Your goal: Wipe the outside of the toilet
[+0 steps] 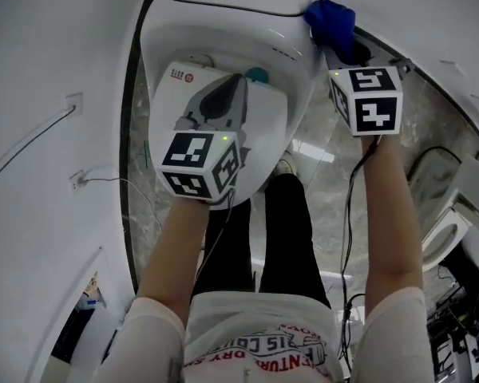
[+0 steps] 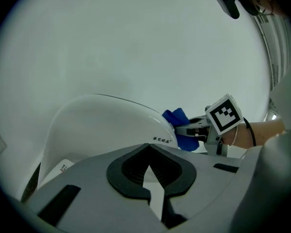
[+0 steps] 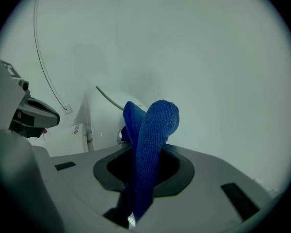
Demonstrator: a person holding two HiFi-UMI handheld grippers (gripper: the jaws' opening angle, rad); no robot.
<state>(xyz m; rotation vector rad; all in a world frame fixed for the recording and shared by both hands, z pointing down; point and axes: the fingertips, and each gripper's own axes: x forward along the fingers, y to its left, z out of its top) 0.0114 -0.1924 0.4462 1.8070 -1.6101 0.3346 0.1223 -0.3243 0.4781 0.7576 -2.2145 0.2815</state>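
Observation:
The white toilet (image 1: pixel 223 22) stands with its lid down at the top of the head view. My right gripper (image 1: pixel 336 45) is shut on a blue cloth (image 1: pixel 330 16), which rests against the toilet's right side near the back. In the right gripper view the blue cloth (image 3: pixel 150 144) stands up between the jaws of the right gripper (image 3: pixel 143 178), with the toilet (image 3: pixel 104 120) just behind it. My left gripper (image 1: pixel 241 82) hovers over the lid, shut and holding nothing. The left gripper (image 2: pixel 148 171) looks over the toilet (image 2: pixel 102 125) at the cloth (image 2: pixel 177 118) and the right gripper (image 2: pixel 194 127).
A white wall with a socket (image 1: pixel 74 102) and a thin cable (image 1: pixel 104 180) runs close along the toilet's left. Grey marble floor (image 1: pixel 323 182) lies to the right. Another white fixture (image 1: pixel 447 230) and cables sit at far right. The person's legs (image 1: pixel 263 238) stand before the bowl.

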